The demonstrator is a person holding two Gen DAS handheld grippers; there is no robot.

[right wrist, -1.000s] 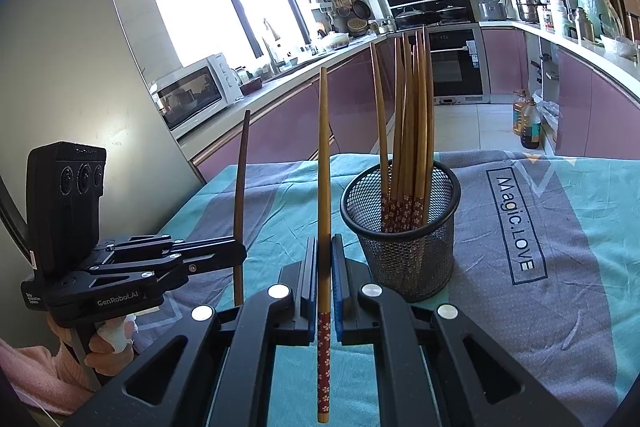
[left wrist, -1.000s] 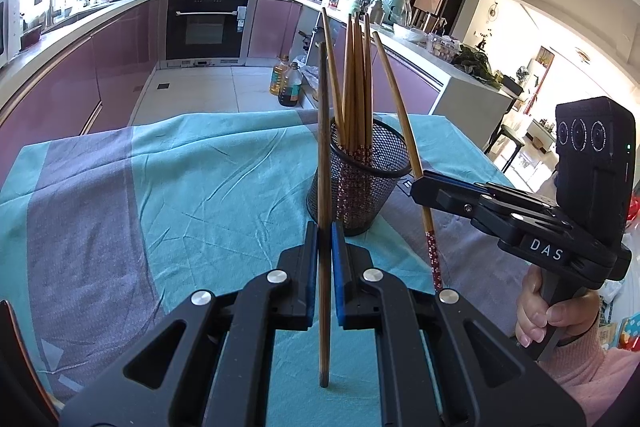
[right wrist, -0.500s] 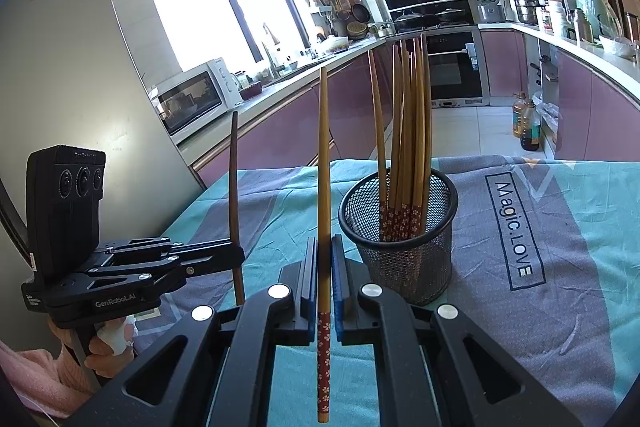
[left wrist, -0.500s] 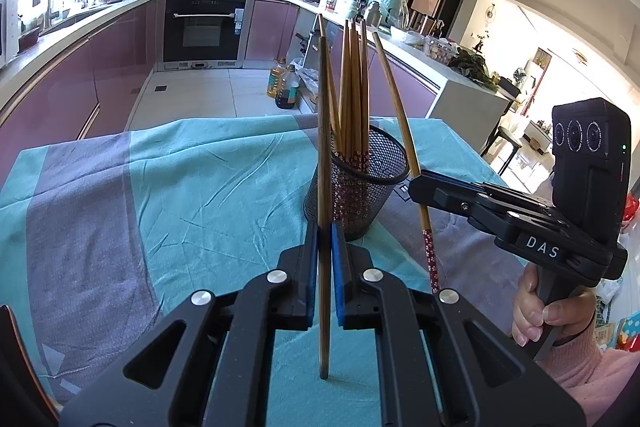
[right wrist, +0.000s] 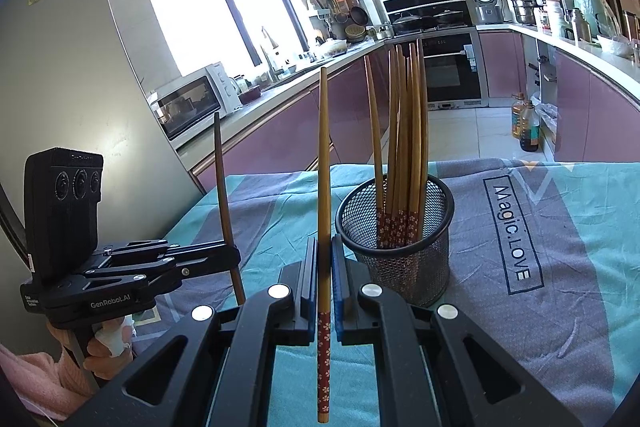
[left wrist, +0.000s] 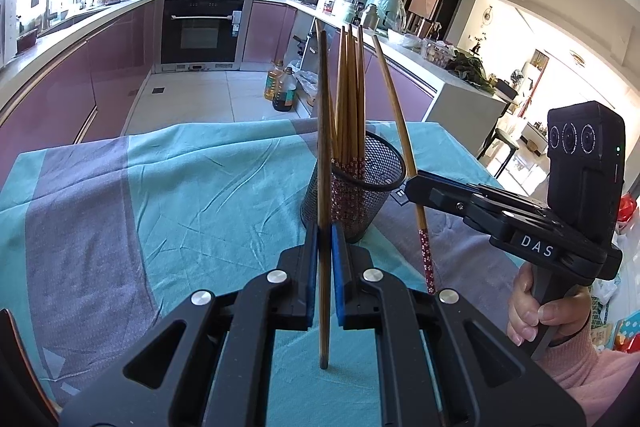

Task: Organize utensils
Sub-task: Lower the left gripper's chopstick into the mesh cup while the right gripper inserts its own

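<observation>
A black mesh cup [left wrist: 382, 197] [right wrist: 404, 269] stands on the teal and grey tablecloth [left wrist: 180, 187] and holds several wooden chopsticks [left wrist: 352, 99] upright, flowered ends down. My left gripper [left wrist: 325, 227] [right wrist: 234, 255] is shut on a plain brown chopstick [left wrist: 323, 127] [right wrist: 221, 167], held upright just in front of the cup. My right gripper [right wrist: 325, 241] [left wrist: 412, 187] is shut on a chopstick [right wrist: 323, 147] [left wrist: 394, 99] with a red flowered lower end, held upright beside the cup. Both held chopsticks are outside the cup.
The cloth-covered table ends just beyond the cup; past it lies kitchen floor with oil bottles [left wrist: 282, 89], an oven [left wrist: 200, 31] and purple counters. A hand in a pink sleeve [left wrist: 548, 319] grips each gripper's handle. A printed label [right wrist: 512, 231] marks the cloth right of the cup.
</observation>
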